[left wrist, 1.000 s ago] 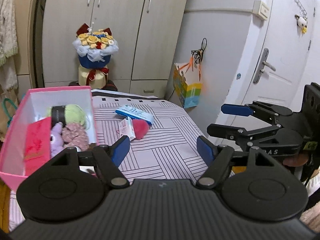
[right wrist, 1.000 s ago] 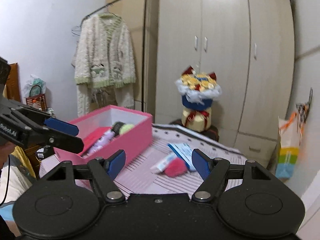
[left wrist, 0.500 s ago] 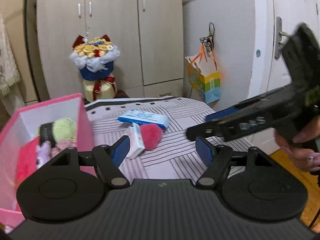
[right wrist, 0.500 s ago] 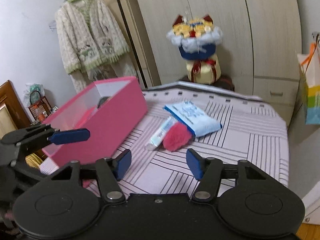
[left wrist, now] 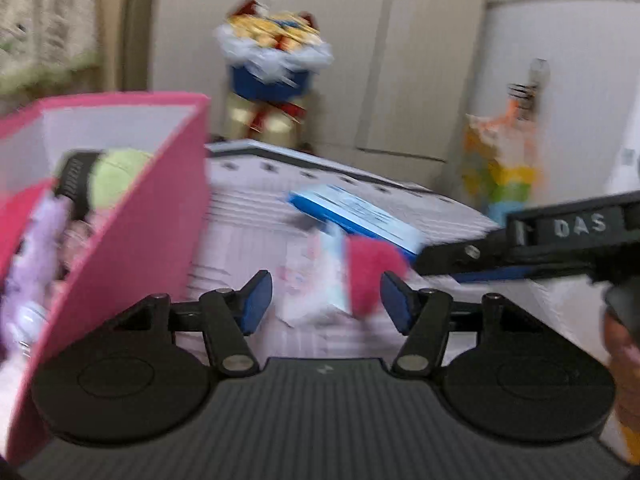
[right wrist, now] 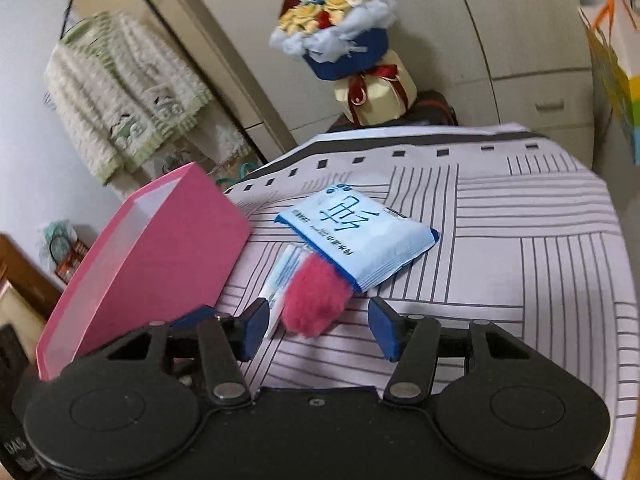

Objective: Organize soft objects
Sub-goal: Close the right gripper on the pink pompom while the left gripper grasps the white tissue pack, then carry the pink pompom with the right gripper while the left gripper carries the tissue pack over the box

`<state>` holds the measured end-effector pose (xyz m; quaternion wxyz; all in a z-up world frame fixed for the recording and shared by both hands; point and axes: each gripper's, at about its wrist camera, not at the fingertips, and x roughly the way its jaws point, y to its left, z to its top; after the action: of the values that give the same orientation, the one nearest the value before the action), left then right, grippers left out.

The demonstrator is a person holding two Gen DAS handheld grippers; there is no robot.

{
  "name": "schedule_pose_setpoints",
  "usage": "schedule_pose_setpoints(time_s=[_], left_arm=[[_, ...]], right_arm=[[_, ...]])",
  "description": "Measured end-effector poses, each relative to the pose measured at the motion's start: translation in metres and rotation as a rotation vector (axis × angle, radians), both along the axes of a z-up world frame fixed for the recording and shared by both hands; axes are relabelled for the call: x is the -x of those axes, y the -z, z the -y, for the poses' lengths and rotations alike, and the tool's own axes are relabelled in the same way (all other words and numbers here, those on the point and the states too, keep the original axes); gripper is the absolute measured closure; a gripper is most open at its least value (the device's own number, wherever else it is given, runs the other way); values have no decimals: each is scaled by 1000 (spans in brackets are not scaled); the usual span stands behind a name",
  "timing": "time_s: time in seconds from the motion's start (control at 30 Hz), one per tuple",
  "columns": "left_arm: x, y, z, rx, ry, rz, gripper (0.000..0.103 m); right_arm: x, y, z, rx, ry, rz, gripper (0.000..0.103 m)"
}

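Note:
A red fuzzy pompom [right wrist: 316, 294] lies on the striped table, half under a blue tissue pack [right wrist: 356, 232], beside a small white tube [right wrist: 280, 280]. My right gripper [right wrist: 318, 330] is open and empty, its fingertips just in front of the pompom on either side. My left gripper [left wrist: 326, 300] is open and empty, close before the pompom [left wrist: 372, 270] and tube [left wrist: 316, 280]. The pink box [left wrist: 140, 240] at left holds a green plush [left wrist: 116, 178], a purple plush [left wrist: 40, 236] and a red item. The left view is blurred.
The pink box [right wrist: 160, 252] stands left of the pile. A bouquet [right wrist: 340, 40] stands behind the table by the wardrobe. A colourful paper bag [left wrist: 500, 164] hangs at right. The table's right edge [right wrist: 616, 280] drops off. The right gripper's arm [left wrist: 540, 240] crosses the left view.
Both grippers have moved forward and down toward the pompom pile, which is now much closer. Both stay open. The objects on the table have not moved.

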<state>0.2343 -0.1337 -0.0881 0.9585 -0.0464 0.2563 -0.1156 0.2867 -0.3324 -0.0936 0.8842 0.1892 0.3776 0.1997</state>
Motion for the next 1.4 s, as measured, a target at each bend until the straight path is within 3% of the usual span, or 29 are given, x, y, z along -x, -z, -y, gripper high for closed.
schedule_pose_setpoints(time_s=[0.1,0.23,0.43,0.6,0.8,0.87,0.9,0.93,1.0,1.17,1.4], left_arm=[[-3,-5,1,9,-36,14,45],[-12,-9,7,-2,-54,-26,53],[-25,3,15,-3,-99,-90,54],[-35,18,11,74,-187,-151,53],[-39,28,0,184,-213,-178,53],[-39,28,2,156,-201,-168,51],[-40,28,4,138,-192,-163,51],[-40,28,7,109,-182,-160,51],[-40,28,11,65,-175,-153,49],[-40,26,17,-20,-139,-157,48],[-42,24,18,-36,-132,-172,45]], right_arm=[[-8,9,0,-41,17,-35,42],[-16,16,4,-98,37,-65,42],[-22,19,1,-129,43,-75,42],[-31,27,-5,-145,70,-99,42],[-36,42,-10,-207,116,-100,42],[-34,43,-11,-205,124,-78,50],[-33,44,-11,-205,124,-72,62],[-32,45,-10,-207,117,-71,67],[-30,45,-7,-198,106,-60,71],[-7,31,-3,-113,77,9,73],[33,21,2,58,79,78,73]])
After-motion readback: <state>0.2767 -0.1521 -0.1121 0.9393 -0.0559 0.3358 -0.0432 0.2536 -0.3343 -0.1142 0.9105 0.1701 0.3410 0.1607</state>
